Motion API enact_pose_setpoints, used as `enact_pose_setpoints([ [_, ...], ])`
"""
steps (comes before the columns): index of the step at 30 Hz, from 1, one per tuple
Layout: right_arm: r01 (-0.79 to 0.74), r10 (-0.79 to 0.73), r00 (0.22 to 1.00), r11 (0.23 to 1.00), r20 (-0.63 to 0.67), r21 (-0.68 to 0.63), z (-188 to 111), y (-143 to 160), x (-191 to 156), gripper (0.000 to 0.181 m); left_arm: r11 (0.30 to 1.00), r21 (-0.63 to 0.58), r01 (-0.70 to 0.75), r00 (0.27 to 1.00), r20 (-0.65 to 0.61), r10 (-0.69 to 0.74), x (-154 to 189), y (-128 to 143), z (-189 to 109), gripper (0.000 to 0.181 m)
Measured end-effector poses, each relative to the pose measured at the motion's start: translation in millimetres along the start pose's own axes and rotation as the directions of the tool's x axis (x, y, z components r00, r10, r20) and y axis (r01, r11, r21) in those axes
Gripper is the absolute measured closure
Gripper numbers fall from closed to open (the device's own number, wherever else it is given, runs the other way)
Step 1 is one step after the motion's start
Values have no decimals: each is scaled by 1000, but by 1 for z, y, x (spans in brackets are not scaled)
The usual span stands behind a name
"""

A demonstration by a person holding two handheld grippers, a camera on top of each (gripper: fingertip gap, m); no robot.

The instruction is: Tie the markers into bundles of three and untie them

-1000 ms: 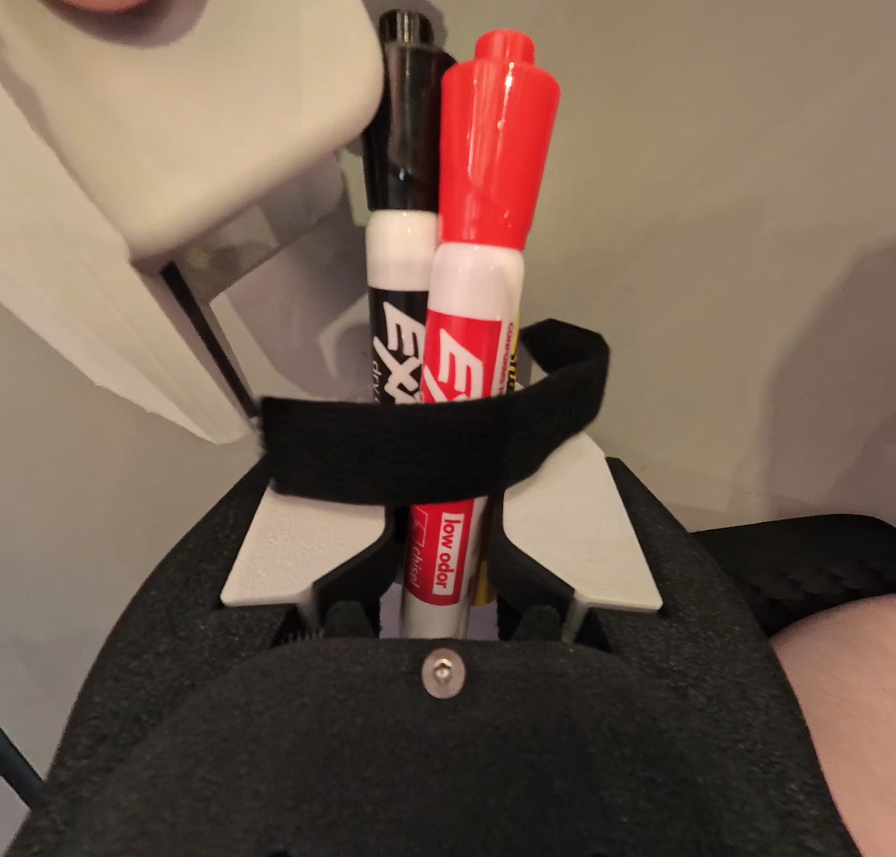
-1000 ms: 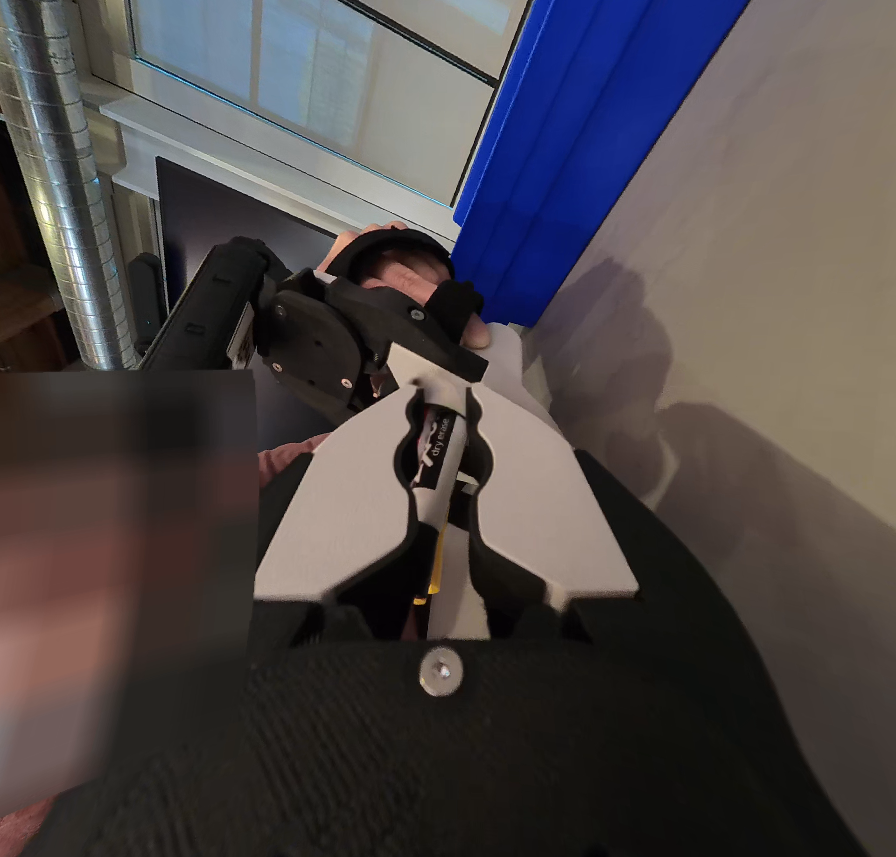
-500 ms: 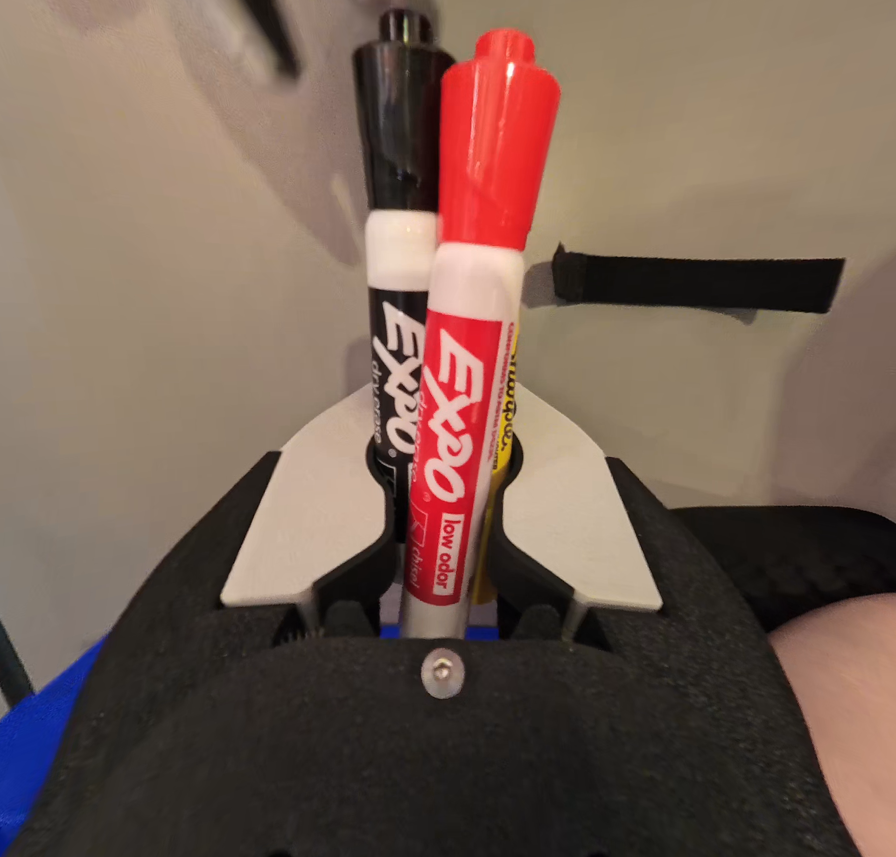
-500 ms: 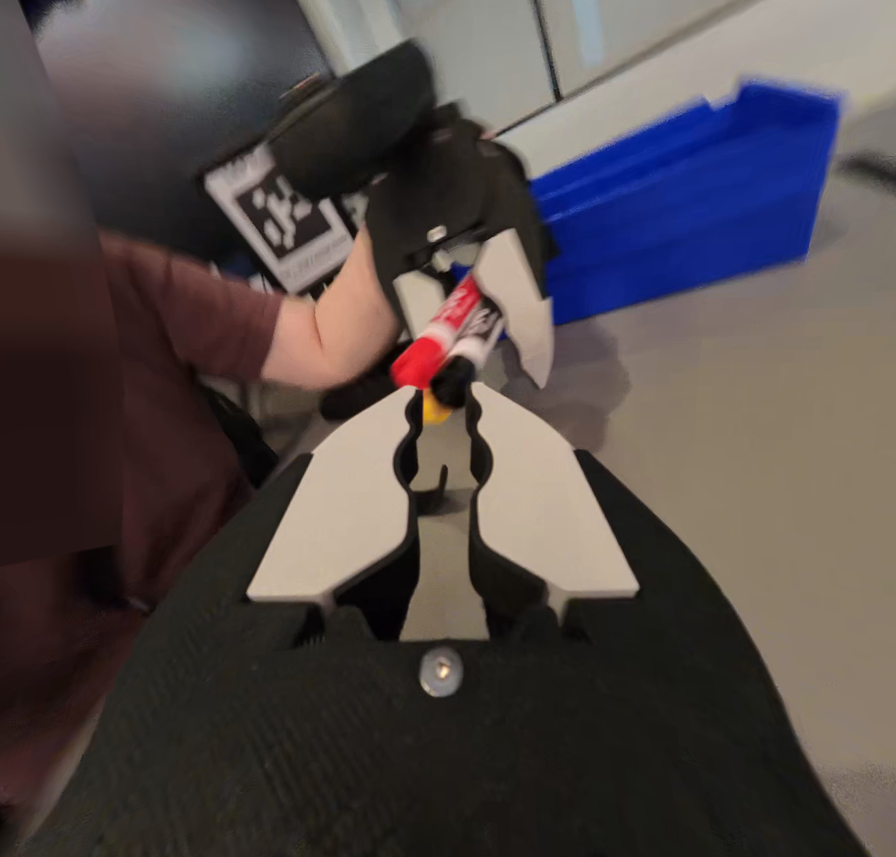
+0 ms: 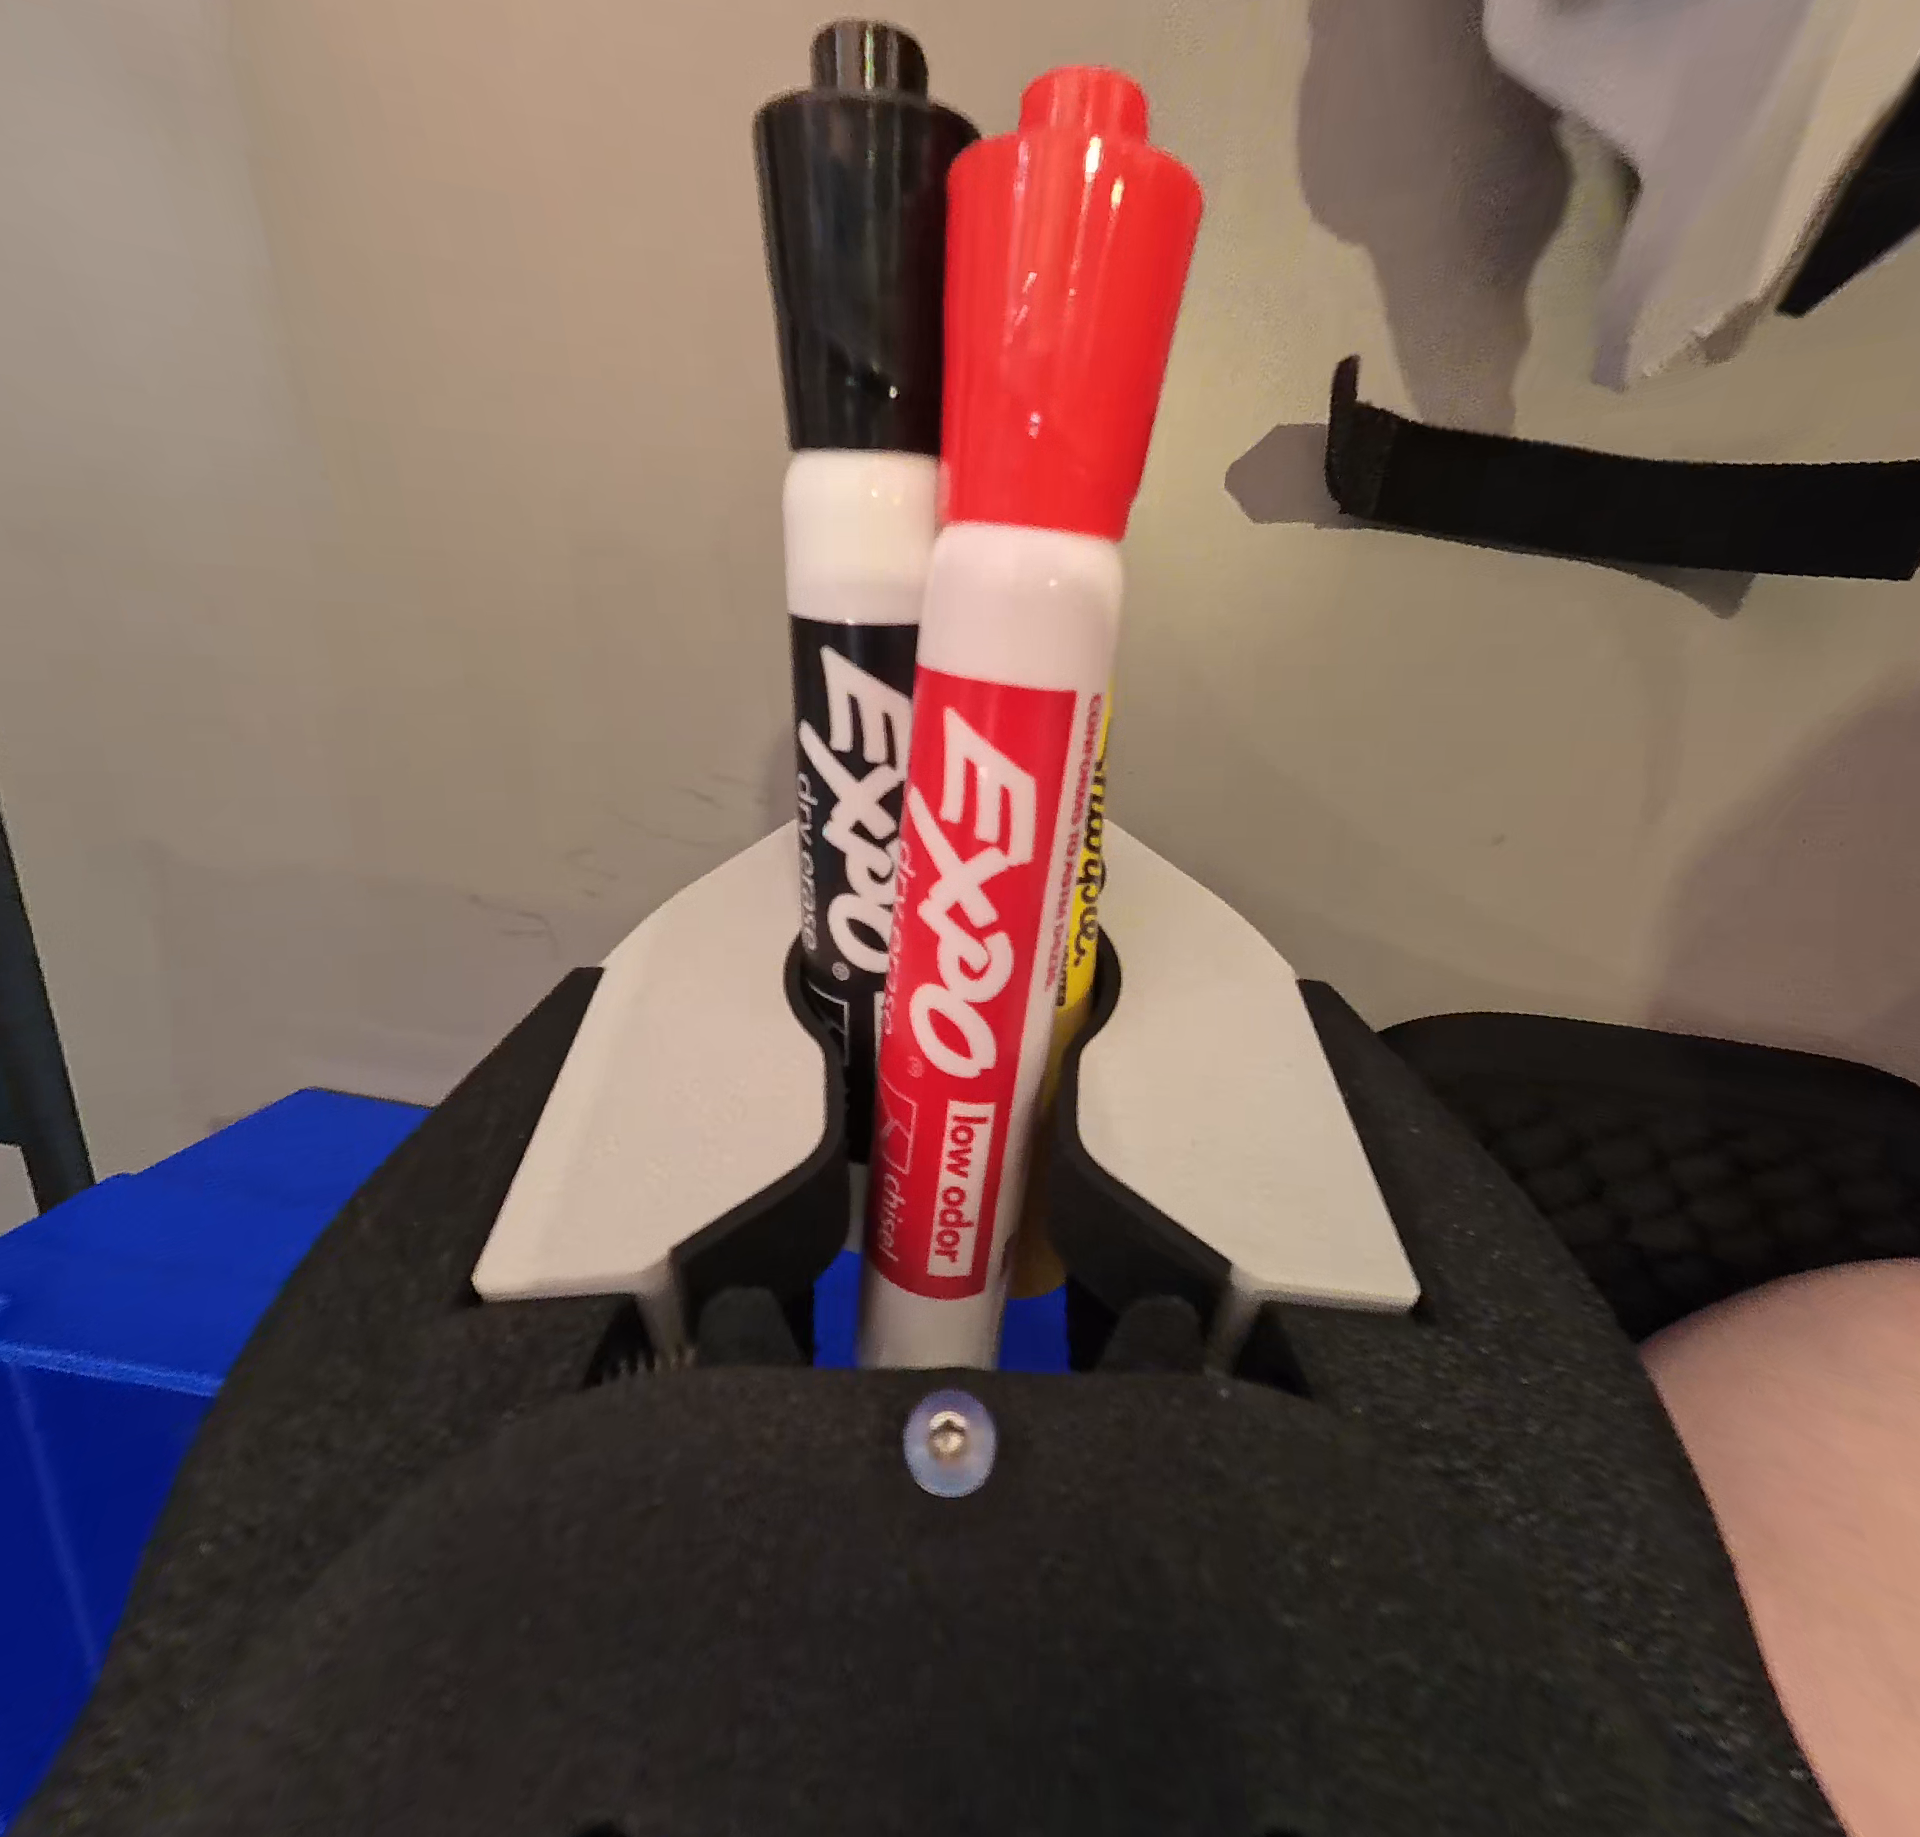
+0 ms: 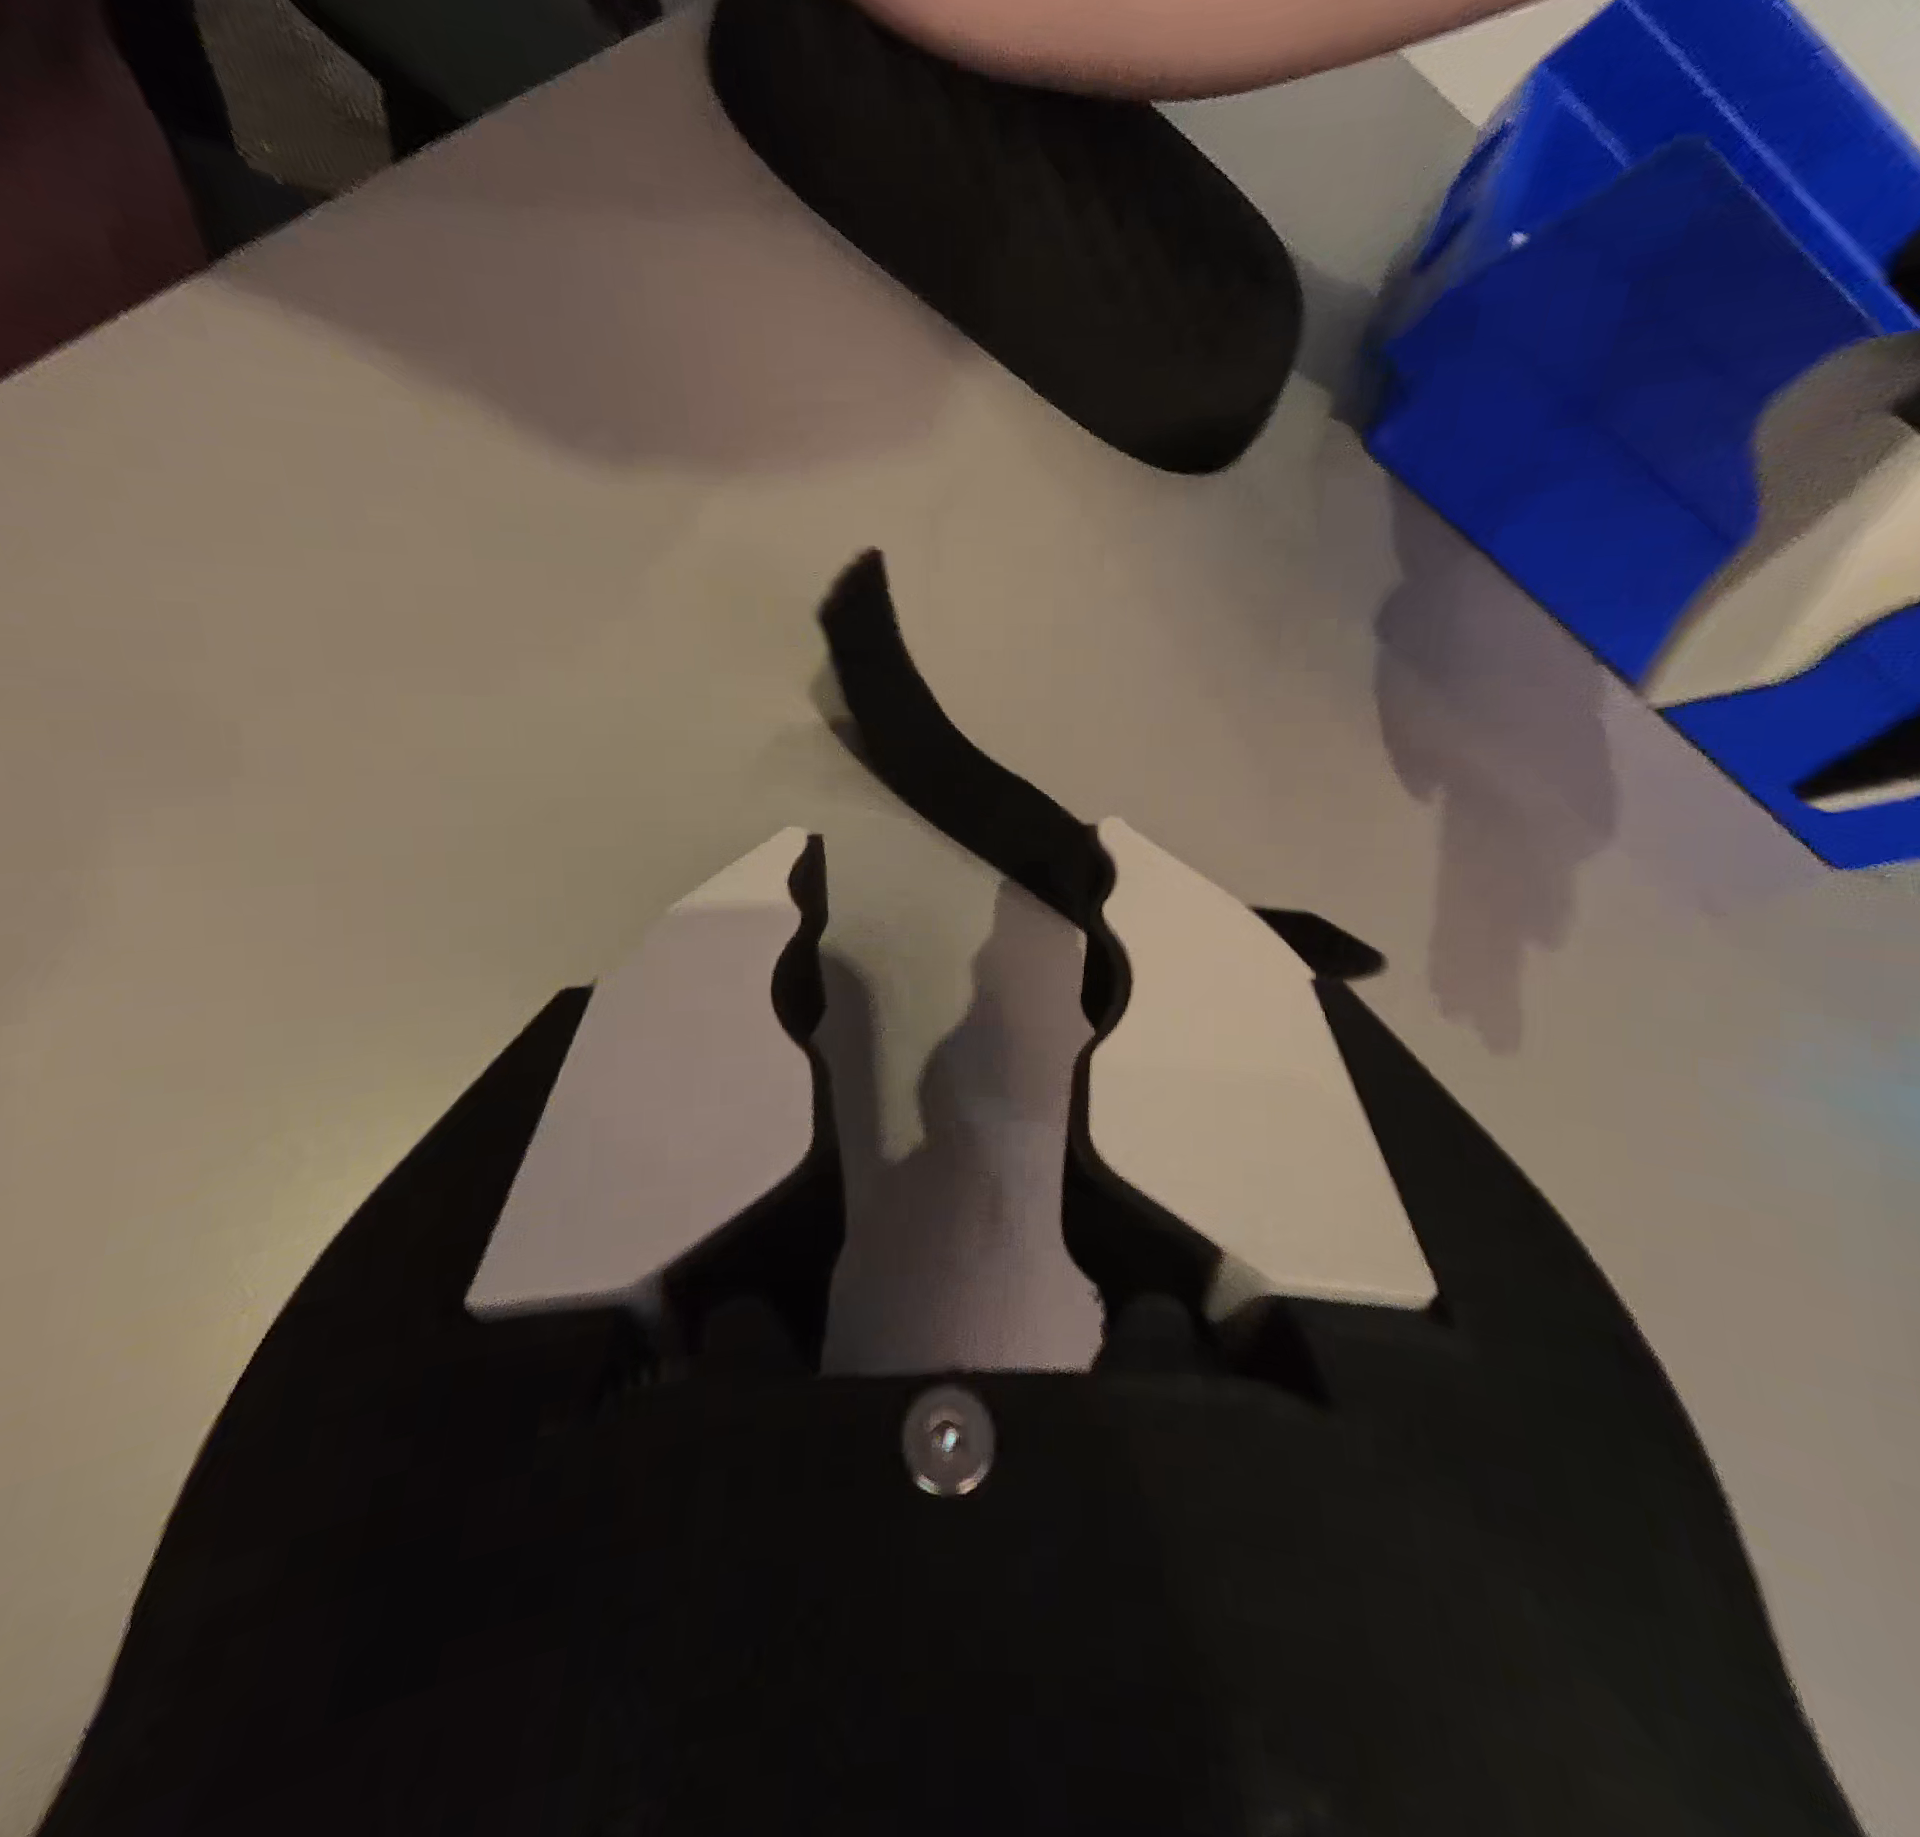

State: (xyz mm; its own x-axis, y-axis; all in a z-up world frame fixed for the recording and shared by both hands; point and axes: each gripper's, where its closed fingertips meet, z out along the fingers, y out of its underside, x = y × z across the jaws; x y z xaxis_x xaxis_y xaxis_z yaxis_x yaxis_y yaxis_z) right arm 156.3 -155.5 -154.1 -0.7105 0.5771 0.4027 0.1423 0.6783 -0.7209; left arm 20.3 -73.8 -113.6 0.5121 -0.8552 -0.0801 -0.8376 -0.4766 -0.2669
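Observation:
My left gripper point(image 5: 951, 883) is shut on three markers held upright: a black marker point(image 5: 852, 416), a red marker point(image 5: 1049, 437) in front, and a yellow marker point(image 5: 1086, 852) mostly hidden behind the red one. No strap is around them. The black strap point(image 5: 1621, 509) lies flat on the table to their right. In the right wrist view the strap point(image 6: 914, 707) curves across the table just ahead of my right gripper point(image 6: 951, 852) and passes under its right finger. The right gripper is open and empty, and shows blurred in the left wrist view point(image 5: 1662, 177).
A blue bin point(image 6: 1621, 416) stands at the right, also low left in the left wrist view point(image 5: 125, 1299). A black padded rest point(image 6: 1039, 229) lies on the grey table point(image 6: 416, 748) beyond the strap, under a person's forearm point(image 6: 1143, 0).
The strap has come off the markers and now lies on the table. My right gripper has swung away from the markers, down over the strap, and opened wider. The left gripper still holds the markers.

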Motion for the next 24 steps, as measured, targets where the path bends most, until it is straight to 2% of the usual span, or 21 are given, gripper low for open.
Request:
enact_pose_setpoints([
  [6, -23, 25, 998, 999, -51, 41, 21, -18, -5, 137, 1000, 2, -19, 1000, 3, 19, 3, -4, -1, 139],
  [9, -8, 10, 994, 1000, -108, 20, 26, -16, 5, 152, 1000, 10, -24, 1000, 1, 24, 5, -6, -2, 139],
  [10, 12, -13, 993, 1000, -115, -8, 27, -12, 7, 169, 1000, 10, -26, 1000, 2, 26, 5, -7, -2, 139],
  [11, 25, -28, 993, 999, -112, -32, 28, -8, 7, 178, 1000, 10, -27, 1000, 0, 27, 5, -7, -2, 139],
  [12, 29, -32, 993, 999, -112, -25, 29, -9, 9, 178, 1000, 11, -30, 1000, 0, 30, 6, -7, -3, 139],
  [15, -39, 41, 993, 999, -113, 19, 20, -17, 22, 178, 999, 18, -28, 1000, 6, 28, 4, -7, -3, 139],
  [17, -100, 118, 982, 987, -145, 128, 0, -38, 42, 178, 1000, 8, -29, 999, 16, 29, 2, -7, -1, 139],
  [20, -257, 314, 938, 915, -146, 312, -40, -69, 82, 178, 999, -11, -37, 999, 25, 38, 1, -9, 3, 139],
  [22, -422, 474, 880, 805, -26, 418, -61, -83, 103, 179, 999, -14, -47, 999, 17, 47, 3, -13, 7, 139],
  [24, -583, 607, 787, 673, 110, 456, -74, -84, 121, 178, 998, -13, -56, 998, 18, 56, 3, -16, 10, 139],
])
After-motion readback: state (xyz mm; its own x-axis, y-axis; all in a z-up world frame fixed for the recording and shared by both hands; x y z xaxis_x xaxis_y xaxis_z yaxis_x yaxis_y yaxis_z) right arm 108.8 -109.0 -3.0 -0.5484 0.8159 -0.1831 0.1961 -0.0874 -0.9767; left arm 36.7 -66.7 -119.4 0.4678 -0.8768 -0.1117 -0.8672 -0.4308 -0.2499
